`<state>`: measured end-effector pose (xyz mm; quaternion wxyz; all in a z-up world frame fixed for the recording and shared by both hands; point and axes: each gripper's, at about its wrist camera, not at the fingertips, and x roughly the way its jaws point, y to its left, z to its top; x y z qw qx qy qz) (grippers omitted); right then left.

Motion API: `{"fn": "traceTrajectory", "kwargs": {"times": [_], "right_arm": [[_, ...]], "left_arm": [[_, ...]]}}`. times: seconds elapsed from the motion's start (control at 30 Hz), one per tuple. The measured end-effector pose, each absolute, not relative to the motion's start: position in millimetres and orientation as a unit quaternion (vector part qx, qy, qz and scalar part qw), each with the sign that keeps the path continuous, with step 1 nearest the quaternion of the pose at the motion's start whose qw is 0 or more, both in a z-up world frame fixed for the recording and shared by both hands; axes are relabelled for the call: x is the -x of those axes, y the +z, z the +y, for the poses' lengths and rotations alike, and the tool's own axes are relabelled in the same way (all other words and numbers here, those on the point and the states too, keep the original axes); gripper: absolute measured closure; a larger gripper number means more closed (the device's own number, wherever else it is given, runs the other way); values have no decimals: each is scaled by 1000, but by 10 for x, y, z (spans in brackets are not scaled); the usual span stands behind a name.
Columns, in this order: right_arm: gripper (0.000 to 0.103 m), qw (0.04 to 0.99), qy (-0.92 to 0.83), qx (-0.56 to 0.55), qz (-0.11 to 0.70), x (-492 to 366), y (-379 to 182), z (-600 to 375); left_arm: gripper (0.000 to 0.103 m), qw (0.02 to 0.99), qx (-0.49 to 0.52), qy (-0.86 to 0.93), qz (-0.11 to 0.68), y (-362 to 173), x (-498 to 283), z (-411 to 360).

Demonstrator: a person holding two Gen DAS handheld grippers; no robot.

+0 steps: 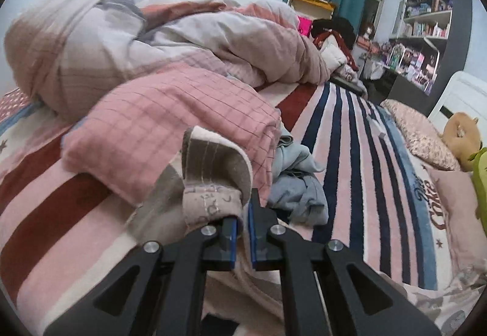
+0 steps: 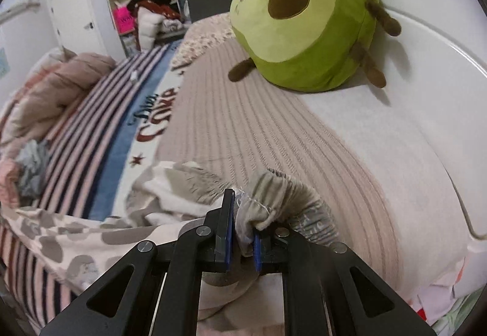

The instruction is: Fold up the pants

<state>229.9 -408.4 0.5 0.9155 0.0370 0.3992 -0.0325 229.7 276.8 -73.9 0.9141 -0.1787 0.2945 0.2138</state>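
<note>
Both grippers are clenched on the pants (image 2: 170, 199), cream with grey blotches, lifted over the striped bed (image 1: 350, 153): the left gripper (image 1: 242, 214) pinches one hem, the right gripper (image 2: 242, 226) the gathered waistband. The bedspread's red lettering (image 2: 158, 113) is unreadable.

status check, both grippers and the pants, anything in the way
Left gripper shut on pants. Right gripper shut on the waistband. Pants lifted, unfolded. Blue clothes and pink blanket close ahead of left.
</note>
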Motion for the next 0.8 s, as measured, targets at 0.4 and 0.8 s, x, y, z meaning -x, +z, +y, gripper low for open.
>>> {"fn": "traceTrajectory", "kwargs": {"times": [0.4, 0.8], "right_arm": [[54, 925, -7, -21, 380, -1951, 87, -3856], [50, 892, 199, -47, 403, -1325, -191, -2671]], "left_arm": [[35, 930, 159, 171, 284, -488, -1891, 2781], [34, 913, 185, -59, 359, -750, -1590, 1793]]}}
